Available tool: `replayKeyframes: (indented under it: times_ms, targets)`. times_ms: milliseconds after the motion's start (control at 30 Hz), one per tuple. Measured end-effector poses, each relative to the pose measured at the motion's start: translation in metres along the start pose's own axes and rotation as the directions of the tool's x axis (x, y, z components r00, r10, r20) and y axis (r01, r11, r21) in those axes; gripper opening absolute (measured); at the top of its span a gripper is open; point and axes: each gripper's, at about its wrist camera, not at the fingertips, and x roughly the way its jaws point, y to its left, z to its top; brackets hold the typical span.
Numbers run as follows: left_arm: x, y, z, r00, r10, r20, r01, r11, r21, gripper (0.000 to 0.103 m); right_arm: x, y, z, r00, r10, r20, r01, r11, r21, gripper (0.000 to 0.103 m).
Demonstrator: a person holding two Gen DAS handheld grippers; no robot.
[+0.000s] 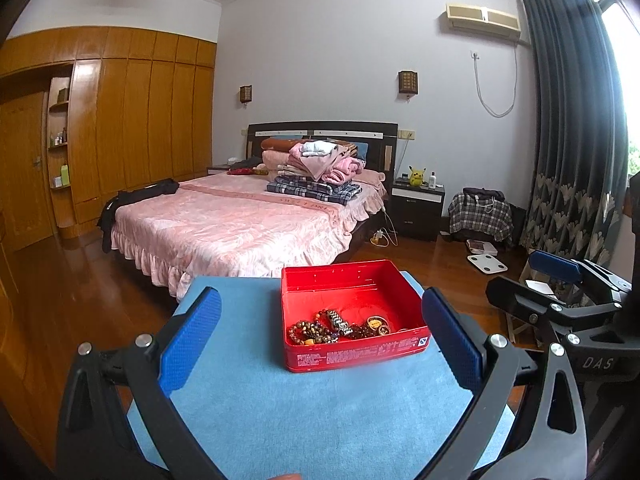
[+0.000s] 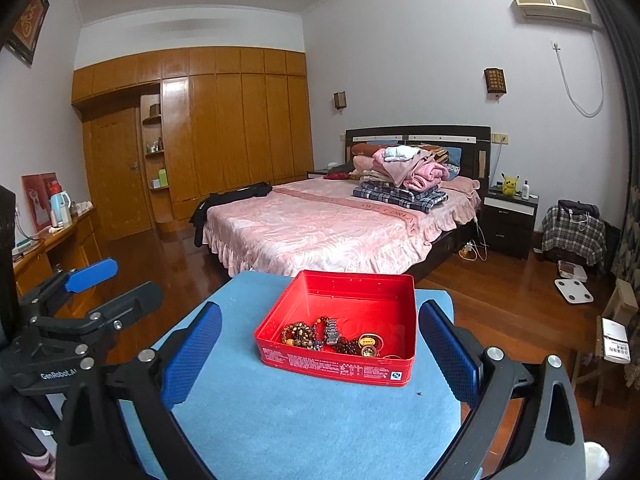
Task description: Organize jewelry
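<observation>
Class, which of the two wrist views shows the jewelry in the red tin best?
The right wrist view: it looks over the red tin's low front wall, so the jewelry lies spread out in sight. In the left wrist view the jewelry is also visible, but bunched behind the front wall.

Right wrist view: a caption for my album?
Open right gripper hovers before a red tin of beaded jewelry.

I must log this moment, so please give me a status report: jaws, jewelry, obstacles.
Left gripper and right gripper: jaws open, empty. Jewelry heaped in red tin on blue mat. Nothing in the way.
</observation>
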Motion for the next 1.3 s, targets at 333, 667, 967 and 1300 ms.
replayKeyframes:
  times_ms: [333,667,967,1300]
  targets:
    - [-0.0014,0.0002,0.0003,1.0,0.001,-0.001,-0.001,1.0,0.002,0.097,-0.0013,0.0007,-0.0003,1.0,0.0,0.002,0.0,1.0,-0.002,0.097]
    - [-0.0044,0.0048,0.0013,1.0,0.002,0.004,-0.002,1.0,-0.008,0.097,-0.0018,0.0008,-0.0005,1.0,0.0,0.002,0.0,1.0,-0.002,0.097]
    - [-0.0055,0.0051,0.0015,1.0,0.008,0.005,-0.008,1.0,-0.008,0.097,-0.0026,0.0008,-0.0004,1.0,0.0,0.0,0.0,1.0,-0.003,0.097]
    - [-0.0052,0.0084,0.0002,1.0,0.01,0.001,-0.01,1.0,-0.014,0.097,-0.0024,0.001,-0.0001,1.0,-0.003,-0.003,0.003,1.0,-0.002,0.097]
